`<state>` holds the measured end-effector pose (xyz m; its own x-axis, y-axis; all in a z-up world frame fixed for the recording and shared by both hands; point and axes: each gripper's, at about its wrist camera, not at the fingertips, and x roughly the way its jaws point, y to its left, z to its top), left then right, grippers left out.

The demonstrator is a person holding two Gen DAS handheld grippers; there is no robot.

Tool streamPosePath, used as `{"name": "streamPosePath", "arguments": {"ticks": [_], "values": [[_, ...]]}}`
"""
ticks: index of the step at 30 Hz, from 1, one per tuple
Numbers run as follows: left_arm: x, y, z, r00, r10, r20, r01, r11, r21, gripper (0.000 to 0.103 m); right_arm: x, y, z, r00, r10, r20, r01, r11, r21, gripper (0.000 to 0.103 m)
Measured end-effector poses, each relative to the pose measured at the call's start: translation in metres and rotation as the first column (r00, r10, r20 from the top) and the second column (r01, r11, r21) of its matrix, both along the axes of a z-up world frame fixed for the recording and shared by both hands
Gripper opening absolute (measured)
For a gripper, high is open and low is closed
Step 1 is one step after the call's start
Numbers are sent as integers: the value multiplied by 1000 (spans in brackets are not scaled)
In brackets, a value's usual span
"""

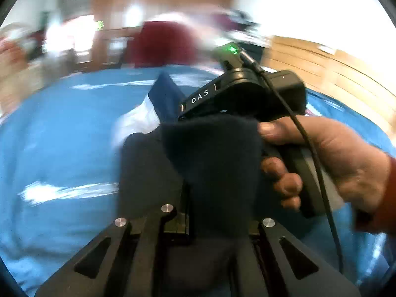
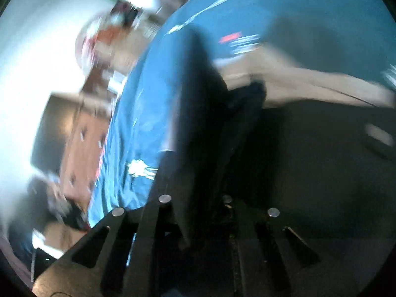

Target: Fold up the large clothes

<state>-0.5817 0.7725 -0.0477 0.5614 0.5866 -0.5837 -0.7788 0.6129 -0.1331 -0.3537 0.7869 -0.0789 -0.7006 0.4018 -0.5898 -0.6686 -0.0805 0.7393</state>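
The left claw (image 1: 198,198) is closed on a thick bunch of the dark navy garment (image 1: 212,158); the cloth fills the gap between its fingers and hangs over them. The right claw (image 2: 198,212) also has dark cloth between its fingers, so it seems to grip the same garment (image 2: 205,123), though this view is much blurred. In the left wrist view, the right claw's body (image 1: 242,94) is seen just behind the bunch, held by a hand (image 1: 329,156), so both claws are close together.

The garment is lifted above the desk, which has a blue cover (image 1: 61,136). A white cloth (image 1: 138,121) lies on the cover behind it.

I judge that a fold is in progress: two parts are being brought together. The garment is not yet laid flat, so the smoothing and the further folds remain.
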Motion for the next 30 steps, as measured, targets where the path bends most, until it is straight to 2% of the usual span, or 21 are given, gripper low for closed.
{"name": "streamPosePath", "arguments": {"ticks": [3,6,11,14,16,17,19,20,22,23,26,27,28,30], "values": [[80,-16,-15,984,-179,-25,177,983,-47,3,81,-28,-29,994,-98,-40,95,994,-57,7],[132,-17,-33,972,-235,-15,231,965,-123,4,126,-34,-61,988,-125,-86,115,986,-118,7],[172,-15,-45,973,-232,-16,226,958,-177,8,144,-32,-68,990,-74,-121,63,994,-88,7],[185,-13,-46,970,-241,-39,230,955,-190,10,150,-30,-83,986,-60,-155,41,991,-124,9],[198,-14,-65,958,-273,-90,246,940,-236,28,151,-28,-99,981,-53,-186,22,986,-162,10],[197,-14,-75,956,-276,-102,246,939,-241,28,154,-29,-102,976,-54,-209,17,985,-173,11],[189,-15,-73,959,-274,-73,249,937,-246,28,160,-40,-95,975,-50,-215,9,983,-185,17],[182,-19,-66,959,-277,-56,254,933,-255,28,159,-47,-90,978,-40,-204,2,983,-184,24],[153,-40,-41,958,-285,-12,276,937,-213,28,162,-73,-80,983,-25,-185,-11,982,-188,34],[138,-49,-30,959,-283,8,280,941,-190,29,161,-84,-76,985,-23,-169,-10,982,-188,35],[72,-81,0,973,-224,46,228,966,-122,32,155,-119,-66,988,-3,-157,-26,983,-183,38],[49,-88,5,981,-189,47,193,976,-98,39,151,-128,-62,988,0,-152,-27,984,-179,40],[34,-92,7,987,-158,36,160,984,-82,45,148,-133,-60,989,4,-151,-31,984,-177,44],[9,-97,1,995,-101,15,102,991,-92,46,143,-142,-58,995,8,-101,-25,986,-163,43]]}}
